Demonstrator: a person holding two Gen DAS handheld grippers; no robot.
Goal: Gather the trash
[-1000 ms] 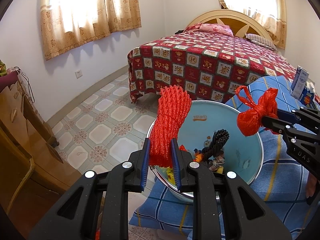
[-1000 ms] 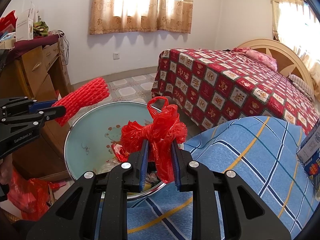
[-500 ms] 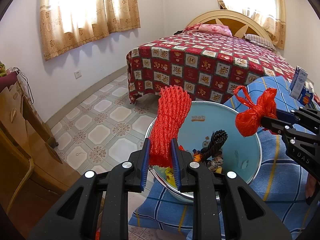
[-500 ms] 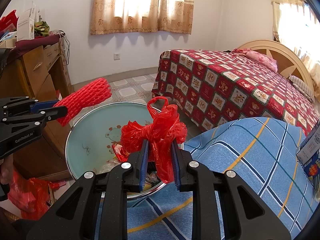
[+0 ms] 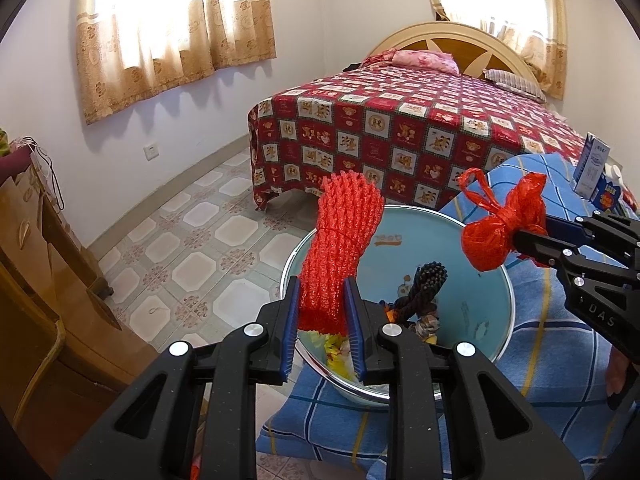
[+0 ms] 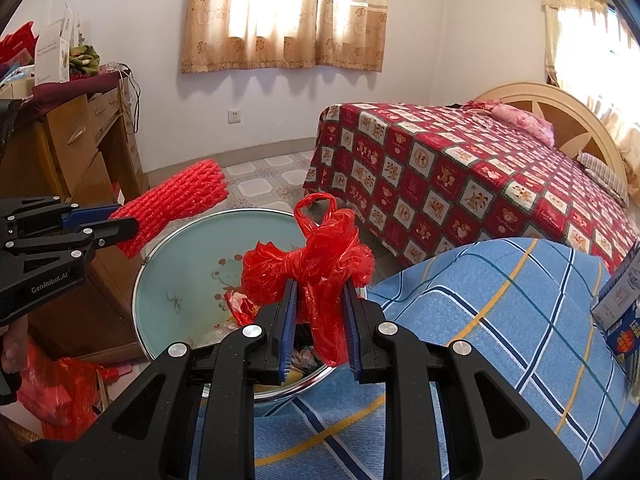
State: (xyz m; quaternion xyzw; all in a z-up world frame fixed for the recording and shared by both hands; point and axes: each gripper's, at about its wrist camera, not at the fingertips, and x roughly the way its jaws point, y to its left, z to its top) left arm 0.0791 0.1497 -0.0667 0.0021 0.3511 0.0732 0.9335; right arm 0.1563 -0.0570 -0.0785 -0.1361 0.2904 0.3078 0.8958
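Note:
My left gripper (image 5: 321, 330) is shut on a red foam net sleeve (image 5: 340, 248) and holds it over the left rim of a pale blue metal basin (image 5: 476, 276). The basin holds several scraps, among them a black foam net (image 5: 424, 292). My right gripper (image 6: 318, 332) is shut on a knotted red plastic bag (image 6: 316, 264) above the basin's (image 6: 180, 280) right side. Each gripper shows in the other's view: the right one (image 5: 524, 240) with its bag (image 5: 496, 228), the left one (image 6: 120, 222) with the sleeve (image 6: 176, 204).
The basin rests on a blue checked cloth (image 6: 500, 320). A bed with a red patterned cover (image 5: 400, 132) stands behind. A wooden dresser (image 6: 76, 148) is on the left, a red bag (image 6: 56, 392) on the floor beside it. Cartons (image 5: 598, 176) stand on the cloth at right.
Both grippers have drifted very slightly toward the basin, each still holding its item. Otherwise nothing has visibly changed.

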